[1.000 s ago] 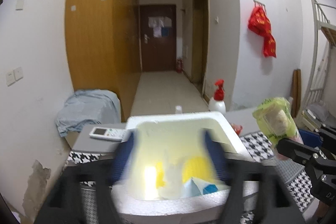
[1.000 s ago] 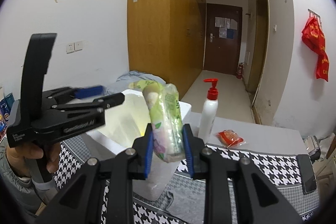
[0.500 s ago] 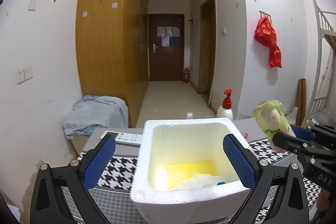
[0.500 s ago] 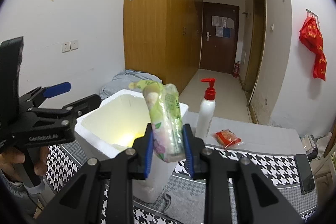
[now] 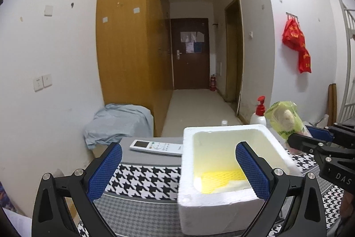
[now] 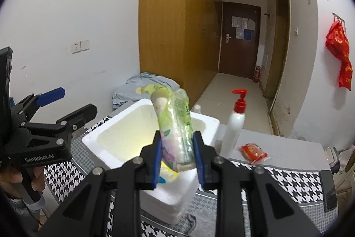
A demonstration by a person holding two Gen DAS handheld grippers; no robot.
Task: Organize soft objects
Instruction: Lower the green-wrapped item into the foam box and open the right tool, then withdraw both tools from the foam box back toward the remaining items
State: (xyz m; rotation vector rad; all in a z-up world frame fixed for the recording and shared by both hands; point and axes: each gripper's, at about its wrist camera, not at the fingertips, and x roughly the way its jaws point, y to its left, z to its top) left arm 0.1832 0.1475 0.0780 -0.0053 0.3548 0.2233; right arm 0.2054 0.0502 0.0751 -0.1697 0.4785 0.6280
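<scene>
Holding my left gripper [image 5: 178,167] with fingers spread wide and empty at lower left, I see the foam box [image 6: 115,139] mid-frame already containing some items; my right gripper [image 6: 177,161] pinches the green soft packet [image 6: 175,126] above it, not yet dropped in.

My blue pads [image 6: 157,161] gripped a pale green flowered packet [image 6: 176,128]. The foam box [image 5: 213,201] was white, its lining yellow; the tablecloth [image 5: 142,177] was black-and-white houndstooth.
</scene>
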